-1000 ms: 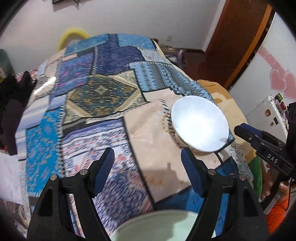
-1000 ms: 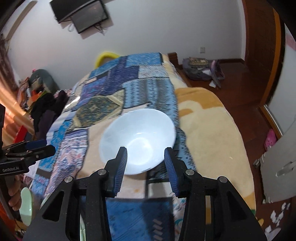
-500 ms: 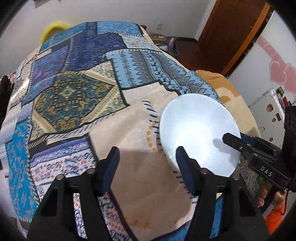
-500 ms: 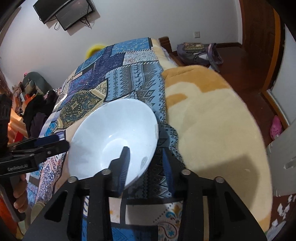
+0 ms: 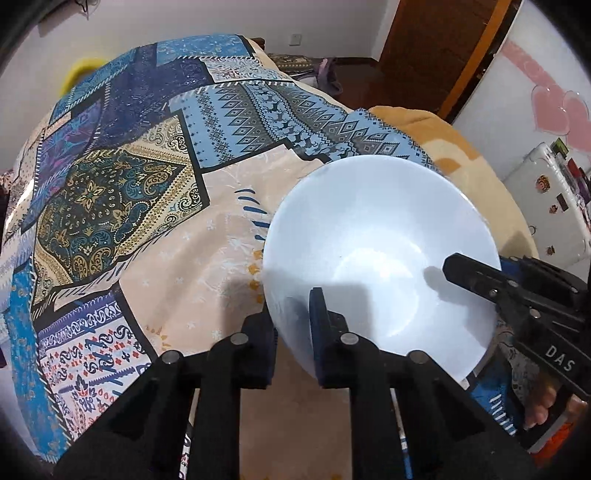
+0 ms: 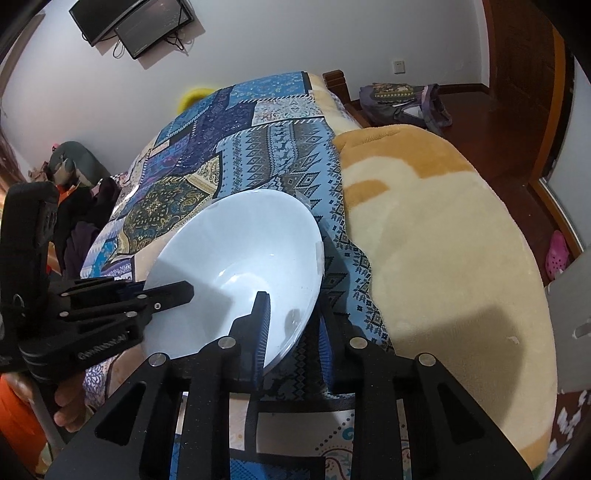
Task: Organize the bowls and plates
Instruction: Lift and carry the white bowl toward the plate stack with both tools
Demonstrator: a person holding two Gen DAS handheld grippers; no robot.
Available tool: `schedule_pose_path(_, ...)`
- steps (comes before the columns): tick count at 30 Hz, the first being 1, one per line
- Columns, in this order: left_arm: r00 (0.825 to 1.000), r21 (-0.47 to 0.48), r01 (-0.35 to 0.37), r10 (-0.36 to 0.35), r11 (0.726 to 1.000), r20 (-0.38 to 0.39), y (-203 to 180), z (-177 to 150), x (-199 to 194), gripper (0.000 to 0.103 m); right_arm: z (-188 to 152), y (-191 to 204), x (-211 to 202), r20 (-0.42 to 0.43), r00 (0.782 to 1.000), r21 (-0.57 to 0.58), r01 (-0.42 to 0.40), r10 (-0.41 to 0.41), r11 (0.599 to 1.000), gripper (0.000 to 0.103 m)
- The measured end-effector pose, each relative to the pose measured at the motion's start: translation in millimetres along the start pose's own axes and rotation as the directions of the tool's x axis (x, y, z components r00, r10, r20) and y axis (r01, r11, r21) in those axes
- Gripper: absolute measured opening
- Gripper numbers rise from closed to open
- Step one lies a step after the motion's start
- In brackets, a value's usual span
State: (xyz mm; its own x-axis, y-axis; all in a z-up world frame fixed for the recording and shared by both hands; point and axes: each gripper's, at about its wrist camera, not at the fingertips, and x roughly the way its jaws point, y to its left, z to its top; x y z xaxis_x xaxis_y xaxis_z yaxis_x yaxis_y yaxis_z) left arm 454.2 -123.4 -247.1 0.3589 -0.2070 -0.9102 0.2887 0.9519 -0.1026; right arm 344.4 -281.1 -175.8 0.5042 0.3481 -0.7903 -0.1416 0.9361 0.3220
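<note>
Bedroom; a bed (image 5: 229,295) under a patchwork cover fills both views, with a tan fleece blanket (image 6: 443,258) at its right side in the right wrist view. A dark monitor (image 6: 136,26) hangs on the wall at upper left of that frame, and a wooden door (image 5: 436,51) stands at upper right of the left wrist view.

One white bowl (image 5: 376,258) sits lower right of centre in the left wrist view, tilted, its far rim close to the cover. I cannot tell whether it still touches the bed.

Left gripper (image 5: 293,332): clenched on the bowl's near rim, one finger inside the wall, one outside.

Right gripper (image 6: 291,325): straddles the opposite rim, inner pad against the inside of the bowl. The outer pad shows a gap, so I cannot tell if it is clamped or only closing.

Step in hand, as I judge it: picking up the bowl, both grippers on one dish.

The next move calls for one firm grasp before the lift, with the two hands travelling together so the rim is not twisted. Then carry it level to wherever the other dishes are stacked; no stack shows in either frame.
</note>
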Motion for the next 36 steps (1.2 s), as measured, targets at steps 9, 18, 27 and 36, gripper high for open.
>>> schedule_pose_path(9, 1.0, -0.042, 0.009, -0.008, 0.999, 0.011, 5.4, -13.9, -28.0, 0.015, -4.0, 18.3, -16.7, 0.014, 1.0, -0.029, -0.012, 0.013, 1.0, 0.022)
schedule_pose_path(18, 0.996, -0.074, 0.011, -0.005, 0.997, 0.087, 8.9, -33.5, -85.8, 0.015, -13.4, 45.1, -46.8, 0.049, 0.998, -0.067, -0.038, 0.042, 0.997, 0.022)
schedule_pose_path(27, 0.988, -0.084, -0.001, 0.013, 0.996, 0.152, 8.0, -69.0, -147.8, 0.015, -27.3, 79.9, -80.6, 0.089, 0.993, -0.109, -0.064, 0.074, 0.992, 0.022)
schedule_pose_path(36, 0.98, -0.107, -0.012, 0.032, 0.994, 0.194, 14.0, -117.0, -196.3, 0.015, -50.5, 115.7, -103.8, 0.109, 0.988, -0.156, -0.09, 0.108, 0.984, 0.022)
